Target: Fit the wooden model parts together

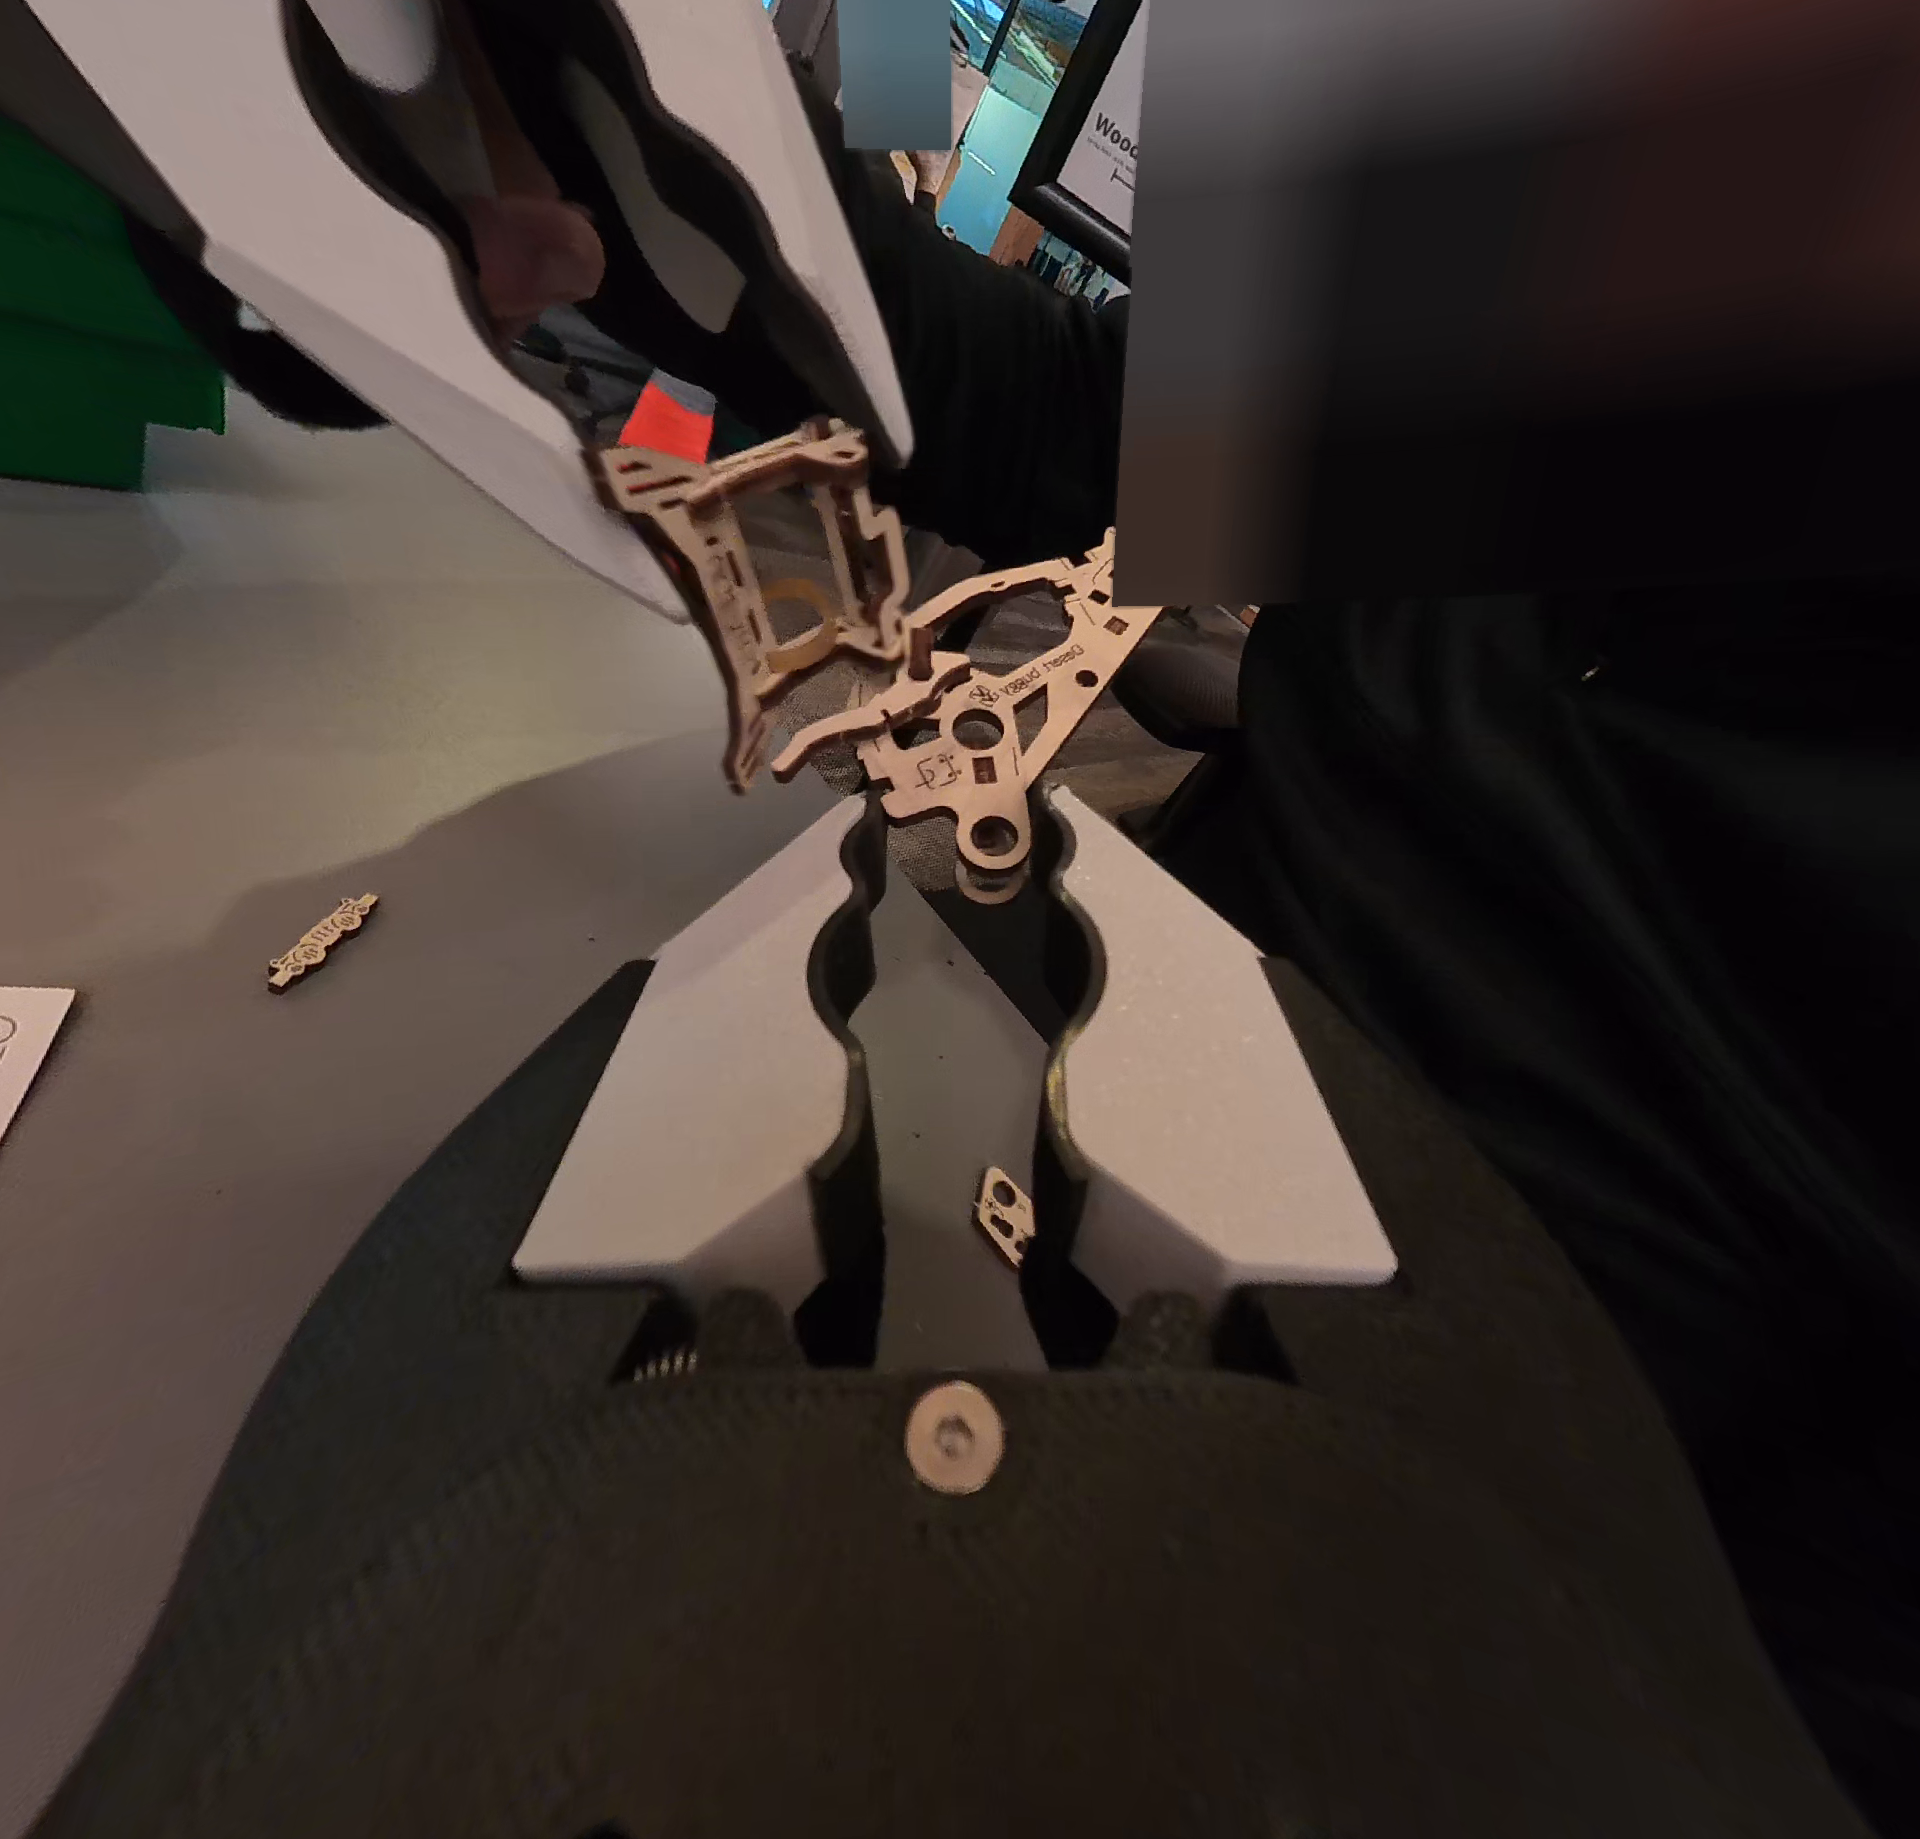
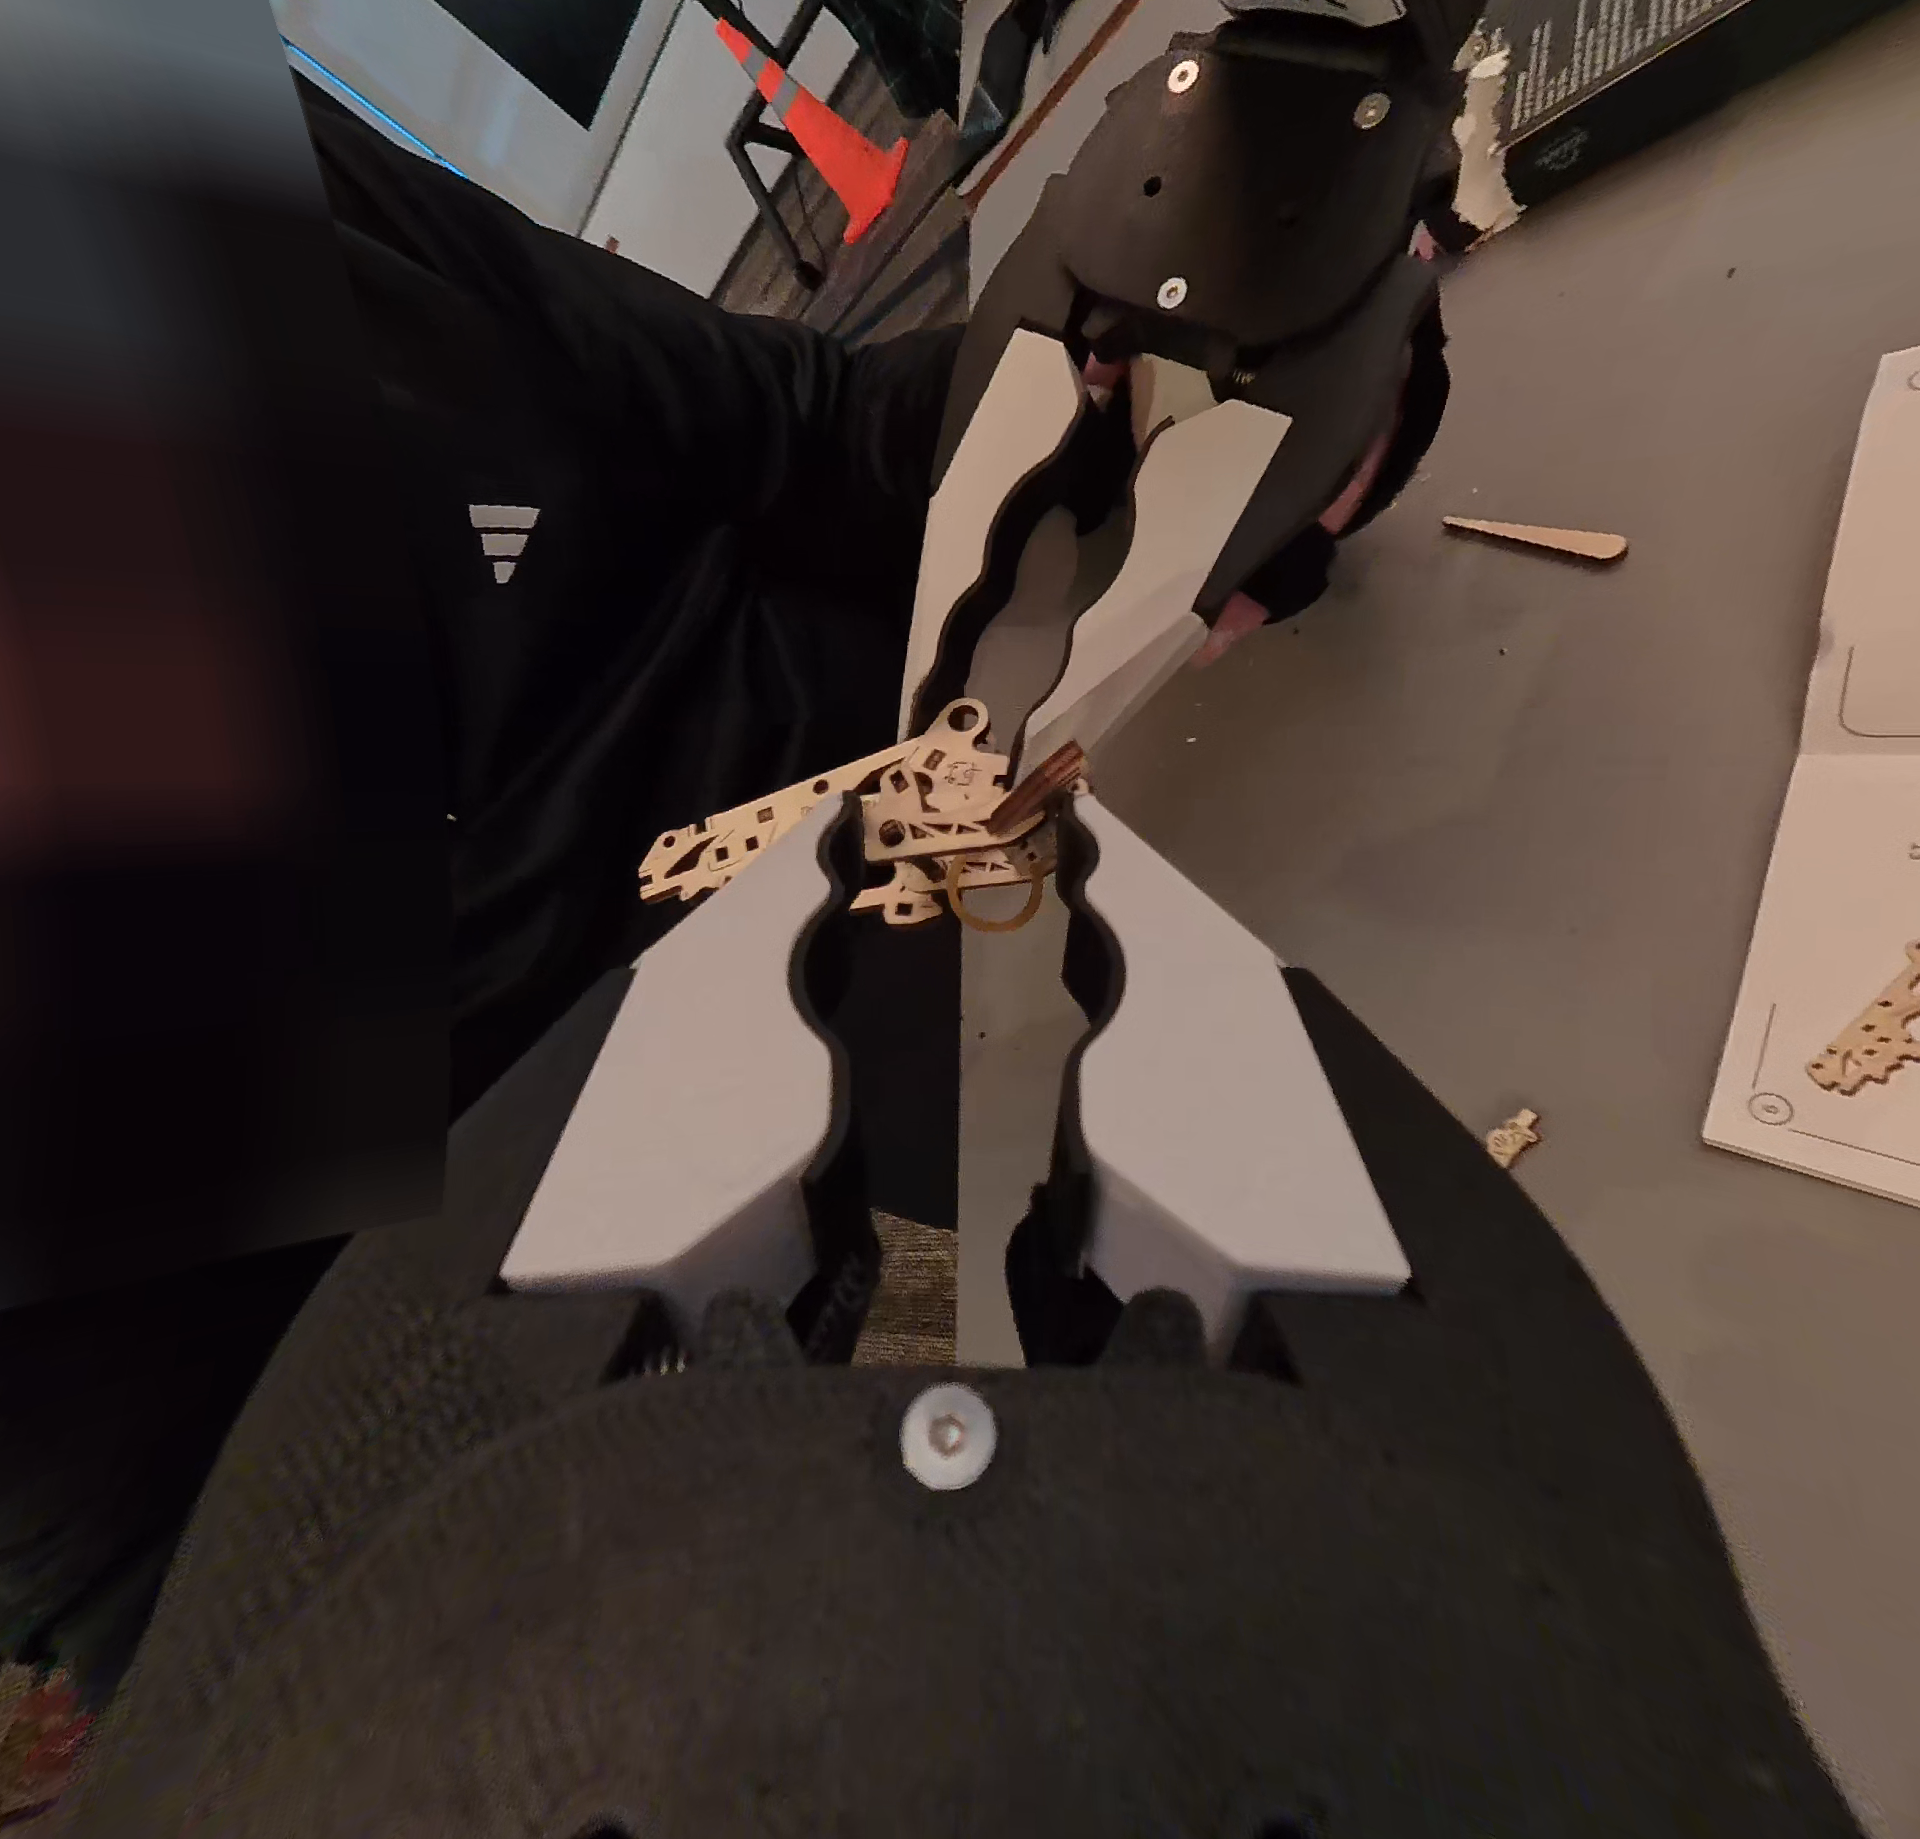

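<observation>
Two grippers meet above the grey table, each pinching one wooden assembly. In the left wrist view, going left to right: a white sheet corner at the far left edge, one small loose wooden strip lying flat on the table, then the right gripper reaching down from the upper left, its fingers closed on an open wooden frame piece that carries a tan ring. Just right of it, touching at a small peg, is the flat triangular wooden plate, clamped by its round lug between the narrow tips of the left gripper. One more small wooden chip lies on the table between that gripper's fingers, nearer the camera. A person in dark clothing fills the right side.

In the right wrist view, one flat wooden stick lies on the table at the right, and an instruction sheet bearing another wooden part at the far right.
</observation>
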`<state>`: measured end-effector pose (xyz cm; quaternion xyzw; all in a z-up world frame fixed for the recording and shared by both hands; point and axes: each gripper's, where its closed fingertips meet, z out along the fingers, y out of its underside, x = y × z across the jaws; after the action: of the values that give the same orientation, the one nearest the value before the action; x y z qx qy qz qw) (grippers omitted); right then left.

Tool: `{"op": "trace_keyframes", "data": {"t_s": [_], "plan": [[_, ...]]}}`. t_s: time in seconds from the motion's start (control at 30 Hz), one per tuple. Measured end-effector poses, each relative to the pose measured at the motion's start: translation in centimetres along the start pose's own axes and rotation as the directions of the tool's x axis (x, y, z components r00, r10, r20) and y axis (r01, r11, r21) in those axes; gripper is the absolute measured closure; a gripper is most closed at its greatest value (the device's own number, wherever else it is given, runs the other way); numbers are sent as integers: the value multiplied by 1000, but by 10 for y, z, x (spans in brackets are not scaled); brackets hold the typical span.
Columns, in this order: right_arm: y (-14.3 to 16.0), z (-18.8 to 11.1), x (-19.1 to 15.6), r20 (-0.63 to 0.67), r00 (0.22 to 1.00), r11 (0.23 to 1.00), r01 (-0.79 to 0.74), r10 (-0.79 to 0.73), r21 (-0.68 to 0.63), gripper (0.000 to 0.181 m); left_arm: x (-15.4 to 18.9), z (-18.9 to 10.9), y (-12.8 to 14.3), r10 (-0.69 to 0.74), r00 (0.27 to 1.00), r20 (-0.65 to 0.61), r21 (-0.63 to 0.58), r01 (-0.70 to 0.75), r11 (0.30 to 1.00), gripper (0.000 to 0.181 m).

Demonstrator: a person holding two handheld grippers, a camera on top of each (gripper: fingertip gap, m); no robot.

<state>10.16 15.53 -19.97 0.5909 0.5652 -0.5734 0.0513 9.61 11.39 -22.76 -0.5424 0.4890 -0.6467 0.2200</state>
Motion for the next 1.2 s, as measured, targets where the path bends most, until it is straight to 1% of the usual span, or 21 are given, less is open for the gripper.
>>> {"op": "trace_keyframes", "data": {"t_s": [0.1, 0.2, 0.53, 0.7, 0.73, 0.8, 0.83, 0.87, 0.9, 0.97, 1.2], "plan": [[2, 2, 0, 12, 1000, 1000, -26, 26, -10, 147, -1, 1, 2, 5, 1000, 9, -14, -5, 1000, 156], [5, 4, 6, -22, 999, 999, -34, 34, -26, 147, -1, 2, 3, 2, 1000, 6, -17, -2, 1000, 156], [7, 9, 0, 44, 999, 998, -21, 23, -54, 147, 4, 4, 4, 8, 1000, -30, -22, -9, 1000, 156], [7, 11, -2, 30, 1000, 997, 6, -4, -77, 147, 4, 5, 5, 5, 999, -36, -26, -6, 1000, 156], [6, 11, -4, 36, 999, 997, 13, -10, -75, 146, 6, 5, 4, 4, 999, -52, -14, -5, 1000, 156], [4, 10, -16, 105, 993, 996, 66, -60, -54, 147, -3, 2, 4, -9, 1000, -10, -8, 9, 1000, 156], [4, 11, -16, 103, 992, 996, 75, -70, -51, 147, -2, -1, 3, -12, 1000, -24, 5, 13, 1000, 156], [6, 12, -11, 81, 995, 996, 64, -58, -63, 147, -2, -1, 6, -3, 1000, -22, -6, 3, 1000, 156], [6, 14, -10, 87, 995, 997, 49, -43, -62, 147, -1, -1, 7, 6, 1000, -15, -23, -6, 1000, 156], [4, 14, -12, 98, 994, 998, 55, -51, -40, 147, 0, -2, 5, 5, 1000, -17, -11, -5, 1000, 156], [-6, 2, -14, 74, 995, 995, 67, -72, 67, 147, 0, -3, 3, 11, 1000, -20, 5, -11, 1000, 156]]}}
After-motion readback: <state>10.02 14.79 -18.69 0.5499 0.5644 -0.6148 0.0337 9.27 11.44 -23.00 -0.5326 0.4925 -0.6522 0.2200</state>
